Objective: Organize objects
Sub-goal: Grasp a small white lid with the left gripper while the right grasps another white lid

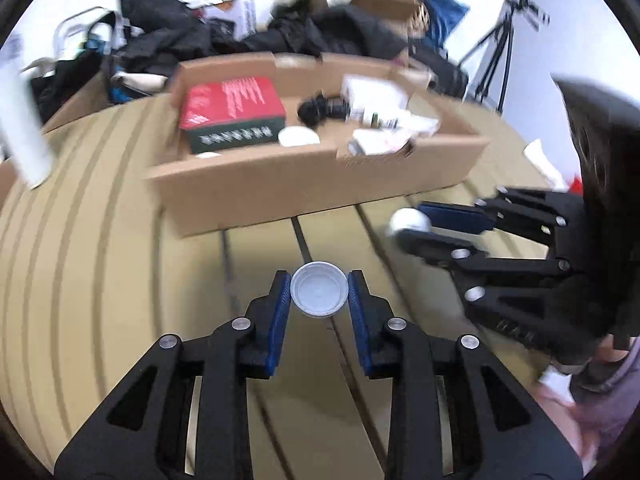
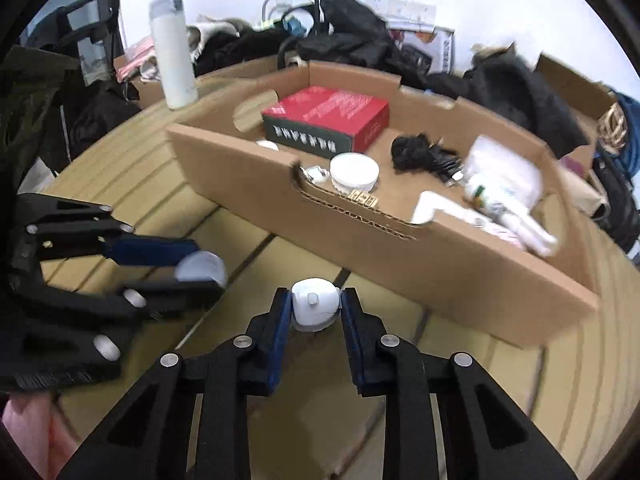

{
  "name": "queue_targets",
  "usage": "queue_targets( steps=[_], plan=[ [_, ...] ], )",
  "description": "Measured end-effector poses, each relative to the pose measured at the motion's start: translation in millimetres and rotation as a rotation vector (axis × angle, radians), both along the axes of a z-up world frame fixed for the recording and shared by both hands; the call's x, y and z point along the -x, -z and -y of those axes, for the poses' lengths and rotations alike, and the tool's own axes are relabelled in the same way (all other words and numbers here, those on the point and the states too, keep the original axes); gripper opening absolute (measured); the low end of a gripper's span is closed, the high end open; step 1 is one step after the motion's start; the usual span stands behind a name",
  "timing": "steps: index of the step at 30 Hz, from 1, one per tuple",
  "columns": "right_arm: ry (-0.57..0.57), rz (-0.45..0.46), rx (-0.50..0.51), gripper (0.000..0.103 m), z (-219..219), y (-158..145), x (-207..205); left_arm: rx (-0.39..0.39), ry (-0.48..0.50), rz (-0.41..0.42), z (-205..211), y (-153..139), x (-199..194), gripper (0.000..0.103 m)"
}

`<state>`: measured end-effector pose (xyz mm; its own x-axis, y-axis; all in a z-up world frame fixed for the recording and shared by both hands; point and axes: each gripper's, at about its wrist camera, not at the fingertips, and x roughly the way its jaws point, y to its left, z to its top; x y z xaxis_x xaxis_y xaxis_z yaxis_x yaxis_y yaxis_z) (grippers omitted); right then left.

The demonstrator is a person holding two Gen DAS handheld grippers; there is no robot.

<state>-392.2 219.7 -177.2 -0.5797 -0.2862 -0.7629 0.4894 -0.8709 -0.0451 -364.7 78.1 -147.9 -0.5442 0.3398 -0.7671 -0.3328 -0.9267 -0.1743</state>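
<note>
My left gripper (image 1: 319, 295) is shut on a small round grey-white lid (image 1: 319, 294), held above the slatted wooden table (image 1: 100, 272). It also shows at the left of the right wrist view (image 2: 196, 272), with the lid (image 2: 202, 268) between its fingers. My right gripper (image 2: 315, 310) is shut on a small white rounded bottle (image 2: 315, 309); it shows in the left wrist view (image 1: 412, 226), to the right of the lid. A shallow cardboard tray (image 1: 304, 184) lies just beyond both grippers, holding a red box (image 1: 232, 114), a white jar (image 2: 354, 172), a black cable bundle (image 2: 420, 154) and white packets.
A tall white flask (image 2: 174, 52) stands at the tray's far left. Dark clothes and bags (image 1: 328, 32) pile up behind the table, with cardboard boxes and a tripod (image 1: 500, 52) at the right. A white tube (image 1: 544, 162) lies on the table right of the tray.
</note>
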Motion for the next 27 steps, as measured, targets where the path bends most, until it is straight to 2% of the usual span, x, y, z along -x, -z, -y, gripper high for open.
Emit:
queue_targets(
  steps=[3, 7, 9, 12, 14, 18, 22, 24, 27],
  plan=[
    [0.046, -0.064, -0.008, 0.028, -15.6, -37.7, -52.6, -0.034, -0.046, -0.042, 24.2, -42.8, -49.7, 0.025],
    [0.1, -0.128, 0.015, 0.028, -40.9, -92.0, -144.0, -0.045, -0.116, -0.09, 52.1, -98.7, -117.0, 0.025],
    [0.139, -0.152, 0.068, 0.028, -53.8, -115.0, -190.7, -0.091, -0.138, -0.128, 65.2, -123.8, -157.1, 0.025],
    [0.201, -0.183, 0.171, 0.028, -71.4, -133.7, -249.2, -0.148, -0.148, -0.172, 75.5, -146.4, -205.4, 0.025],
    [0.23, -0.2, 0.205, 0.028, -78.3, -140.4, -273.1, -0.173, -0.149, -0.191, 76.8, -156.7, -228.1, 0.025],
    [0.258, -0.237, 0.198, 0.028, -80.1, -159.8, -290.8, -0.177, -0.122, -0.238, 67.1, -177.4, -248.8, 0.025],
    [0.23, -0.281, 0.216, 0.028, -74.0, -176.1, -301.8, -0.187, -0.075, -0.293, 59.2, -190.1, -263.3, 0.025],
    [0.223, -0.276, 0.215, 0.028, -72.4, -175.2, -301.2, -0.189, -0.067, -0.287, 56.9, -188.1, -262.0, 0.025],
    [0.218, -0.251, 0.21, 0.028, -68.6, -166.5, -292.0, -0.182, -0.08, -0.238, 57.3, -174.2, -248.5, 0.025]
  ],
)
